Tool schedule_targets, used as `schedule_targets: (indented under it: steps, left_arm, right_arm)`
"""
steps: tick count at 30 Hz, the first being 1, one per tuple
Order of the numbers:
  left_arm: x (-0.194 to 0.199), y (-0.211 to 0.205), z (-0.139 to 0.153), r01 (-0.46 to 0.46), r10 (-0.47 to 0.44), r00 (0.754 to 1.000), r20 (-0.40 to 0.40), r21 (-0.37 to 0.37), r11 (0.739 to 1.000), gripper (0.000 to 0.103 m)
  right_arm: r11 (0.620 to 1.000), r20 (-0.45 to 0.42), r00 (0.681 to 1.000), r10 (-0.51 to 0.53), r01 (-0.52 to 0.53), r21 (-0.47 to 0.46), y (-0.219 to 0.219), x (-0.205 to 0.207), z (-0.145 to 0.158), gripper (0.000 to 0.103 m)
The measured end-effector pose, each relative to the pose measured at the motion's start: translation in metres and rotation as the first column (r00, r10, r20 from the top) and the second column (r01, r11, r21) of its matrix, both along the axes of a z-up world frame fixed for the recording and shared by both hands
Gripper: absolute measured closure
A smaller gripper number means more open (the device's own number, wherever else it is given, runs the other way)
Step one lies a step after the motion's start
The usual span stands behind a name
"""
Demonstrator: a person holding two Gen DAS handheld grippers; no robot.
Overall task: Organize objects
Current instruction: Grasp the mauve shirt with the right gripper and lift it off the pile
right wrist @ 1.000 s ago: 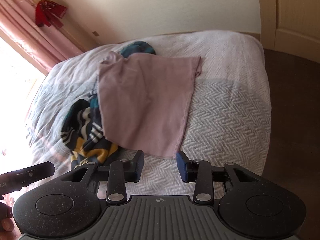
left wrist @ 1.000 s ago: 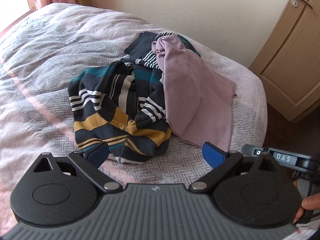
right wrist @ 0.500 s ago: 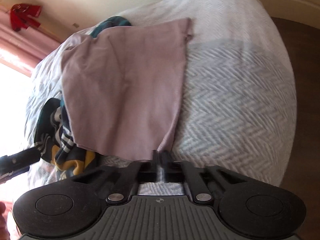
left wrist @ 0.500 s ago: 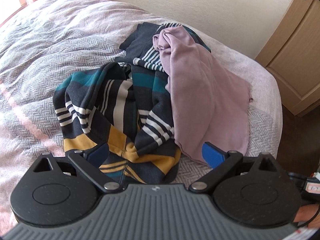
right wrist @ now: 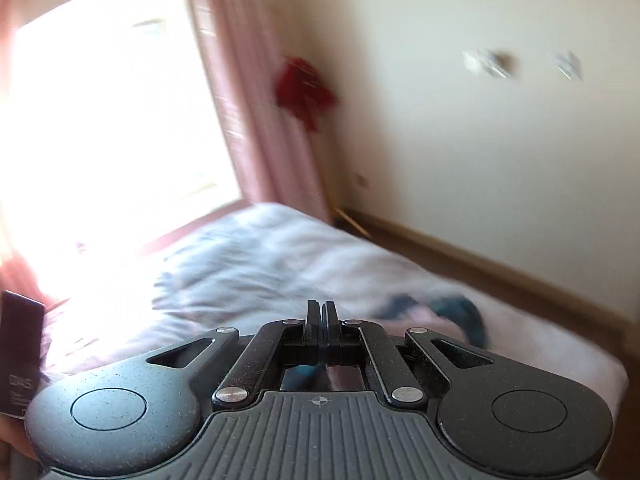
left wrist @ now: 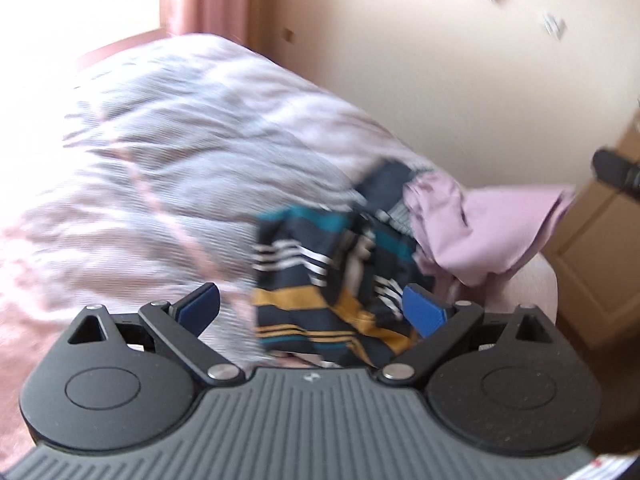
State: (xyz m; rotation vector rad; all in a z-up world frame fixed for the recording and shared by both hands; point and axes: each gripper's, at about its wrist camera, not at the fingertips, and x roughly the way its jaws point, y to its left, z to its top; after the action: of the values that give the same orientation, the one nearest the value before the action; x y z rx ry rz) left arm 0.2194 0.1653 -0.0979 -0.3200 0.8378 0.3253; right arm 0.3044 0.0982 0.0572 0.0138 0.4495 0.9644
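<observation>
The left gripper (left wrist: 311, 307) gapes empty over the striped sweater (left wrist: 332, 280) on the bed (left wrist: 160, 168). The right gripper (right wrist: 321, 312) is pressed together; beside the sweater, the pink shirt (left wrist: 500, 232) is lifted off the bed.

The right gripper (right wrist: 321, 316) had its jaws pressed together above the blurred bed (right wrist: 256, 272). A pink curtain (right wrist: 256, 120) hung beside the bright window (right wrist: 108, 128), a red thing (right wrist: 304, 92) on the wall (right wrist: 460, 140).
</observation>
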Motion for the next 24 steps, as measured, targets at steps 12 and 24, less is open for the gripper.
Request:
schedule_targets:
  steps: [12,24]
  left_arm:
    - [-0.206,0.071,0.053,-0.289,0.286,0.957,0.055,0.053,0.956,0.007]
    - [-0.149,0.037,-0.011,-0.181,0.18,0.977,-0.115,0.008,0.984,0.007]
  right_arm:
    - [0.995,-0.271,0.961,0.052,-0.073,-0.068,0.034,-0.119,0.003,0.07]
    - [0.961,-0.615,0.738,-0.276,0.208,-0.182,-0.033,0.007,-0.15,0.06]
